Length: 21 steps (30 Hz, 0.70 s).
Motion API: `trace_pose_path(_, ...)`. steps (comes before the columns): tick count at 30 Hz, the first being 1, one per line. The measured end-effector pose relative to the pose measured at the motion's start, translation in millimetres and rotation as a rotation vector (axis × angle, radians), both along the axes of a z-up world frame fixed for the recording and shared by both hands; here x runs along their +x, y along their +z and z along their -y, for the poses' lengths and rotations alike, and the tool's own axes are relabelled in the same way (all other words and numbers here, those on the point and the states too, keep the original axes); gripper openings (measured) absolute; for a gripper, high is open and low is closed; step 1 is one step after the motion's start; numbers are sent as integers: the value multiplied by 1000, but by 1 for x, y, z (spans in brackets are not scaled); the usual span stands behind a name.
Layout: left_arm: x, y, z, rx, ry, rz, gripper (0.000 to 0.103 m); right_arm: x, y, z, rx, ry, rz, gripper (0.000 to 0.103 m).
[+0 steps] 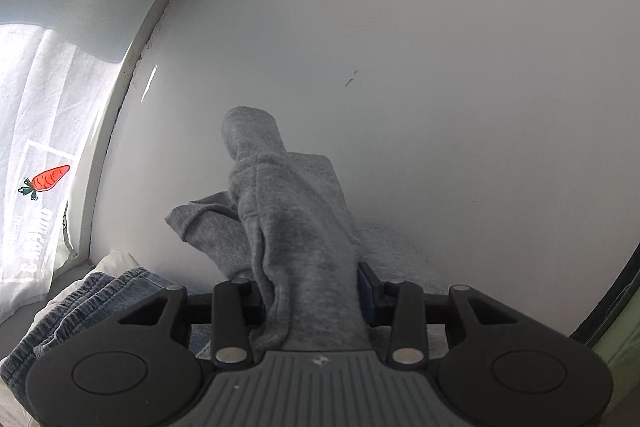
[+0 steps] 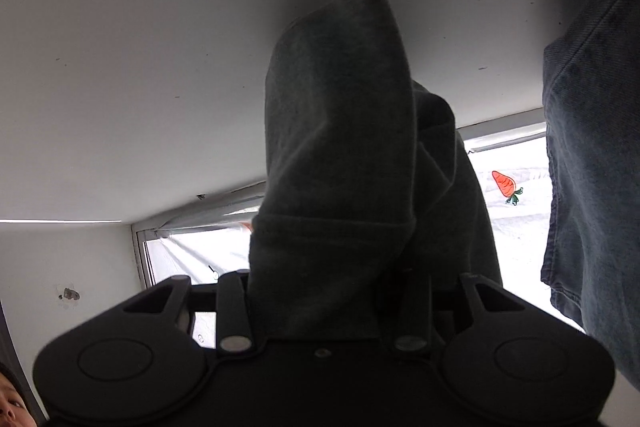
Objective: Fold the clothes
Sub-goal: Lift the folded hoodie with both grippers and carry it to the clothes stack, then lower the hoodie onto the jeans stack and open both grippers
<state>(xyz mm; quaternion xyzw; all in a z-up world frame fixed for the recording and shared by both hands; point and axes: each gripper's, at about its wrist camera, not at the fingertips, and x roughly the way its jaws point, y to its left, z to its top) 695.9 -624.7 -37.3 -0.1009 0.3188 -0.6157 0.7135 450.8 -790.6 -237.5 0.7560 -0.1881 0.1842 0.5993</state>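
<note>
A grey sweatshirt-like garment (image 1: pixel 280 211) is bunched between the jaws of my left gripper (image 1: pixel 316 299), which is shut on it; a sleeve end sticks up in front of a white wall. In the right wrist view the same kind of grey cloth (image 2: pixel 340 147), dark against the light, fills the jaws of my right gripper (image 2: pixel 332 307), which is shut on it. Both grippers point upward, toward wall and ceiling. The fingertips of both are hidden by cloth.
Blue denim jeans (image 1: pixel 84 303) lie on white bedding at lower left in the left view. A white curtain with a carrot print (image 1: pixel 44 179) covers a window; it also shows in the right view (image 2: pixel 508 187). Dark denim (image 2: pixel 592 147) hangs at right. A person's face (image 2: pixel 10 407) shows at the bottom left corner.
</note>
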Motion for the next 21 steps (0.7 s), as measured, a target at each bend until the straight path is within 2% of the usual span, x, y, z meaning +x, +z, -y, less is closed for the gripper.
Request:
trace_pose_path(2,19,-24,9,47,46,-61,41,3,-12,8,20,-15,-95,43)
trace_pose_path(5,52,-73,22,196,149,-126,41,2,-29,10,22,-15,-309,43)
trace_pose_path(7,68,-103,18,280,226,-159,42,-3,-44,7,50,-20,-408,40)
trace_pose_path(10,87,-129,-6,227,278,-311,45,-12,-44,8,26,-28,-429,40)
trace_pose_path(11,88,-131,-10,216,282,-320,45,-15,-38,9,-16,-31,-463,40)
trace_pose_path(16,77,-112,2,298,279,-161,49,-27,-17,13,-122,-47,-595,44)
trace_pose_path(18,73,-103,7,338,284,-86,58,-36,-9,14,-166,-54,-651,49)
trace_pose_path(21,72,-98,5,352,276,-49,60,-50,1,14,-238,-62,-728,54)
